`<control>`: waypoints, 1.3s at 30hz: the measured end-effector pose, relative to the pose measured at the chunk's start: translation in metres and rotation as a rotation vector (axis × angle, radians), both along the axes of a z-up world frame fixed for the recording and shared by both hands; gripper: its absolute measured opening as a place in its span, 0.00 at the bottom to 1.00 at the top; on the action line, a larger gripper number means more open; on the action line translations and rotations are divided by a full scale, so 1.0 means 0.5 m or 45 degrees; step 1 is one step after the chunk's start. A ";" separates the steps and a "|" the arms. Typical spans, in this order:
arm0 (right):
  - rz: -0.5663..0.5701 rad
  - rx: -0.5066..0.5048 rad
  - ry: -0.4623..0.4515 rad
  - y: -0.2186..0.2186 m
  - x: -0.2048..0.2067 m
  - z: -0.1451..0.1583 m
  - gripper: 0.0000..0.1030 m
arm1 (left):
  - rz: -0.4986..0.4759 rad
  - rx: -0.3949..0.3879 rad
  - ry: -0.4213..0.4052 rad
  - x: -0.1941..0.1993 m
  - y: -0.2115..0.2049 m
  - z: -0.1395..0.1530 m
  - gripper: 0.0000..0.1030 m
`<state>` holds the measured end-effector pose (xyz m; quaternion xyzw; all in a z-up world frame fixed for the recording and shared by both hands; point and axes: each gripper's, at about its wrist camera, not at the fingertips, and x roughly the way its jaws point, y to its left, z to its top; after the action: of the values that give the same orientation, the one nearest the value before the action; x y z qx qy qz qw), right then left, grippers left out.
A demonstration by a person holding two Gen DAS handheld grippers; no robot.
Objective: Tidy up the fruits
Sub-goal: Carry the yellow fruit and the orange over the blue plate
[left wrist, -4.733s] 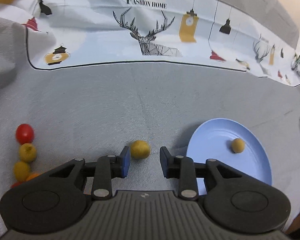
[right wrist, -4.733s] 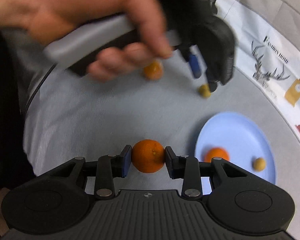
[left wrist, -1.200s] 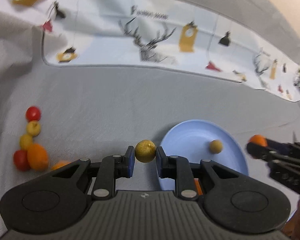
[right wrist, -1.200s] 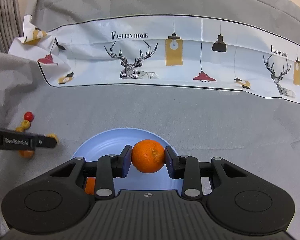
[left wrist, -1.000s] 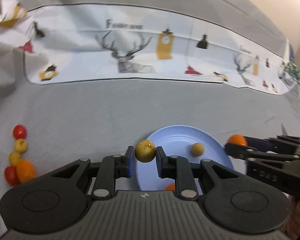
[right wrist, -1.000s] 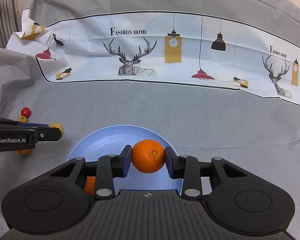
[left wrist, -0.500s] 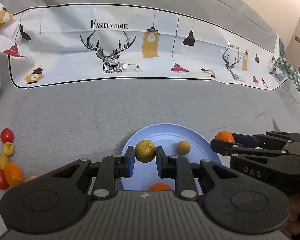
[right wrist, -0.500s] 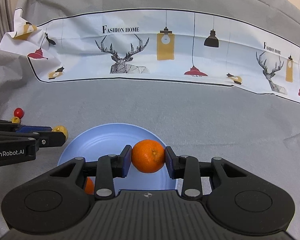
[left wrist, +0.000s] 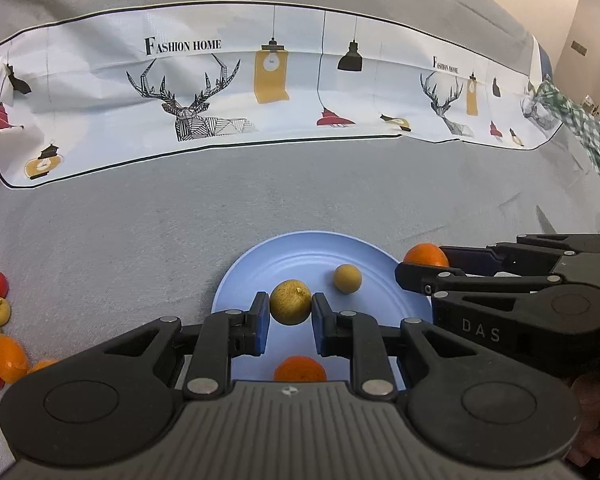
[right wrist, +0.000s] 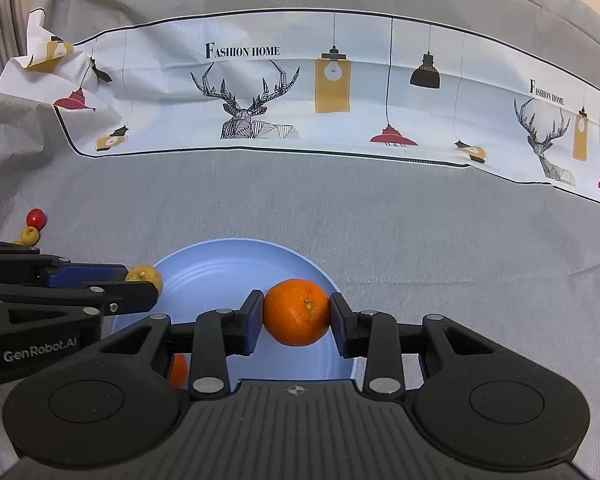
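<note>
Left gripper (left wrist: 286,317), jaws clamped on small round yellow fruit (left wrist: 290,301), above round light-blue plate (left wrist: 300,250). Right gripper (right wrist: 296,326), jaws clamped on round orange mandarin (right wrist: 296,312), over same plate.
</note>
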<state>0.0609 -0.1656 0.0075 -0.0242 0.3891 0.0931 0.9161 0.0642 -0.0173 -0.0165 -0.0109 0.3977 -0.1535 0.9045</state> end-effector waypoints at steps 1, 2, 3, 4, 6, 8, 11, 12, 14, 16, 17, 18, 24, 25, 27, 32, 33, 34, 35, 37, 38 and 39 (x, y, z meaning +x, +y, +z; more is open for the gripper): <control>0.000 -0.003 0.002 0.000 0.000 -0.001 0.36 | 0.000 0.001 0.001 0.002 -0.002 -0.001 0.24; -0.002 -0.005 0.005 0.001 0.001 -0.001 0.36 | -0.001 0.003 0.001 0.003 -0.003 -0.002 0.24; -0.004 -0.006 0.009 0.000 0.002 -0.001 0.36 | -0.004 0.008 0.000 0.003 -0.006 -0.003 0.24; -0.005 -0.008 0.012 0.000 0.003 -0.002 0.36 | -0.009 0.016 -0.002 0.004 -0.010 -0.005 0.24; -0.010 -0.009 0.014 0.001 0.003 -0.003 0.36 | -0.017 0.031 -0.007 0.003 -0.014 -0.006 0.24; -0.013 -0.009 0.013 0.001 0.003 -0.003 0.36 | -0.025 0.033 -0.008 0.003 -0.017 -0.007 0.24; -0.013 -0.009 0.013 0.001 0.003 -0.004 0.36 | -0.025 0.036 -0.009 0.005 -0.019 -0.008 0.24; -0.013 -0.009 0.014 0.001 0.003 -0.004 0.36 | -0.024 0.033 -0.008 0.005 -0.018 -0.008 0.24; -0.012 -0.008 0.013 0.002 0.003 -0.004 0.36 | -0.022 0.029 -0.006 0.006 -0.018 -0.009 0.24; -0.010 -0.009 0.013 0.003 0.003 -0.005 0.36 | -0.023 0.031 -0.007 0.006 -0.019 -0.009 0.24; -0.009 -0.010 0.015 0.003 0.003 -0.005 0.36 | -0.025 0.031 -0.008 0.006 -0.019 -0.009 0.24; -0.007 -0.010 0.017 0.003 0.003 -0.006 0.36 | -0.026 0.032 -0.009 0.005 -0.020 -0.009 0.24; 0.001 -0.015 0.025 0.006 0.002 -0.008 0.36 | -0.027 0.036 -0.013 0.004 -0.021 -0.009 0.24; 0.002 -0.016 0.027 0.006 0.002 -0.009 0.36 | -0.027 0.035 -0.012 0.005 -0.021 -0.009 0.24; 0.008 -0.017 0.037 0.006 0.004 -0.011 0.36 | -0.027 0.035 -0.012 0.005 -0.022 -0.009 0.24; 0.021 -0.023 0.049 0.010 0.006 -0.013 0.36 | -0.033 0.037 -0.007 0.006 -0.023 -0.009 0.24; 0.020 -0.023 0.050 0.009 0.006 -0.014 0.36 | -0.034 0.036 -0.007 0.007 -0.023 -0.009 0.24; 0.019 -0.023 0.051 0.010 0.006 -0.014 0.36 | -0.034 0.037 -0.008 0.006 -0.023 -0.009 0.24; 0.018 -0.023 0.051 0.010 0.006 -0.014 0.36 | -0.034 0.036 -0.008 0.006 -0.023 -0.010 0.24; 0.017 -0.023 0.051 0.010 0.006 -0.014 0.36 | -0.034 0.036 -0.008 0.006 -0.023 -0.010 0.24; 0.018 -0.023 0.052 0.010 0.006 -0.014 0.36 | -0.034 0.037 -0.008 0.006 -0.023 -0.010 0.24; 0.018 -0.023 0.053 0.010 0.006 -0.014 0.36 | -0.034 0.036 -0.008 0.006 -0.023 -0.010 0.24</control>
<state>0.0640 -0.1606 0.0004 -0.0334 0.4086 0.0966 0.9070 0.0673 -0.0289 -0.0213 0.0077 0.3971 -0.1598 0.9037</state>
